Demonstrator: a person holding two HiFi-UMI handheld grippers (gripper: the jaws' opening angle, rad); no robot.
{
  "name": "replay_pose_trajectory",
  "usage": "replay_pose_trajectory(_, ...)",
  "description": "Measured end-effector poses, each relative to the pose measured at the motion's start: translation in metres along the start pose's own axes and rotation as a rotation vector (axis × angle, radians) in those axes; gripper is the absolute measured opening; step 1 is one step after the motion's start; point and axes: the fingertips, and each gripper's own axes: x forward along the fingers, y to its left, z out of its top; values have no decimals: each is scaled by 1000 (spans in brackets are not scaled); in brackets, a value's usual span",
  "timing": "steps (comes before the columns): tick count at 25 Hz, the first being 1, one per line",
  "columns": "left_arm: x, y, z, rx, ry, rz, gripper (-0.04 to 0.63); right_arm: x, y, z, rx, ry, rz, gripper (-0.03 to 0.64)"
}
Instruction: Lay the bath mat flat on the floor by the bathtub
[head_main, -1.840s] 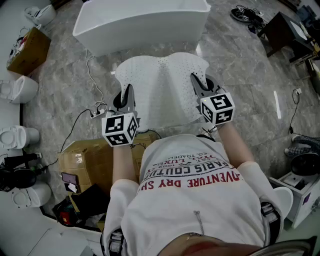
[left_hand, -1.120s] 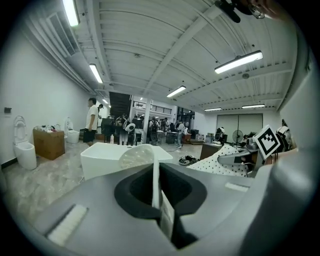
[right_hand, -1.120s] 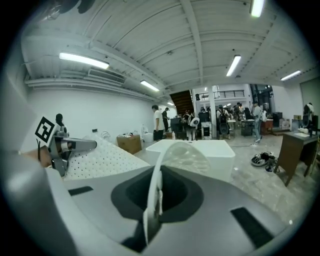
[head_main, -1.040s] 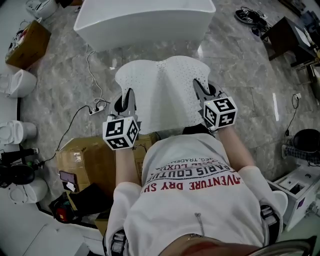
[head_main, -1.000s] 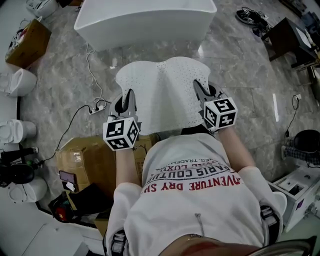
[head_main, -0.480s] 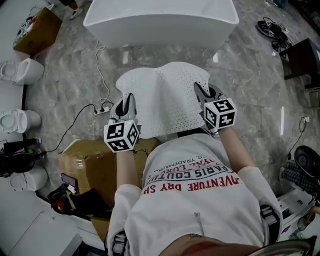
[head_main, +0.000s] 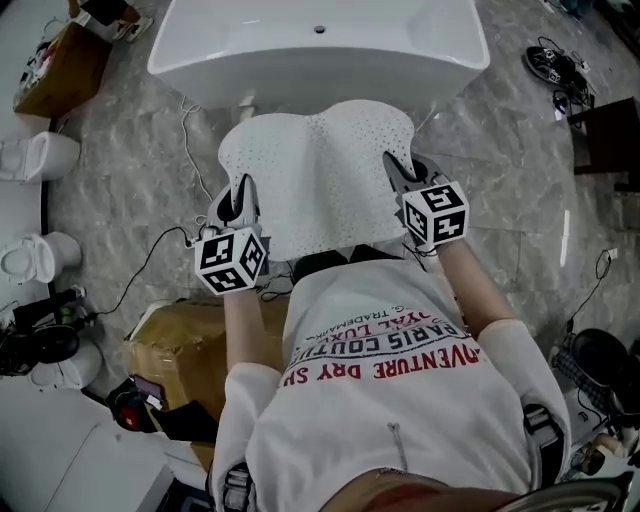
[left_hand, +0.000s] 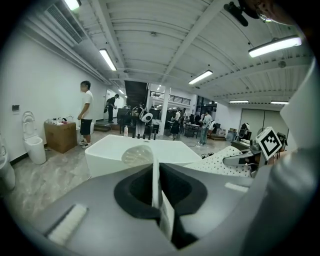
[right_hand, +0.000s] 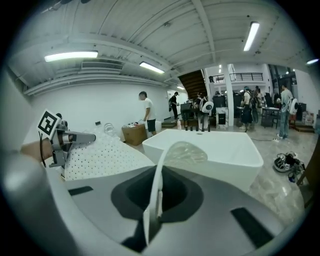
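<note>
The white perforated bath mat (head_main: 315, 180) hangs spread in the air between my two grippers, its far edge close to the white bathtub (head_main: 320, 50). My left gripper (head_main: 238, 200) is shut on the mat's left edge, and my right gripper (head_main: 395, 172) is shut on its right edge. In the left gripper view a thin white strip of mat (left_hand: 155, 182) is pinched between the jaws, with the bathtub (left_hand: 135, 155) ahead. The right gripper view shows the same: mat edge (right_hand: 157, 192) between the jaws, the bathtub (right_hand: 210, 150) beyond, and the rest of the mat (right_hand: 100, 155) to the left.
A cardboard box (head_main: 185, 335) sits on the marble floor at my lower left. A power strip and cable (head_main: 185, 165) lie left of the mat. Toilets (head_main: 35, 155) line the left wall. Shoes (head_main: 555, 65) and a dark table (head_main: 610, 130) are at right. People stand far behind the tub.
I have come closer to the bathtub with the mat still held in both grippers. The mat's far edge now nearly meets the tub's near side.
</note>
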Motion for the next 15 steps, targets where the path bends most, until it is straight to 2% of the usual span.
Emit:
replay_pose_trajectory(4,46,16,10,43,58,-28,18,33,-26,6,46,39,-39,15)
replay_pose_trajectory(9,110,52,1,-23,118,-105,18,81,-51,-1,87,102,-115,15)
replay_pose_trajectory(15,186,75,-37,-24,185,-177,18,135,-90,-32,155,146,-183,15)
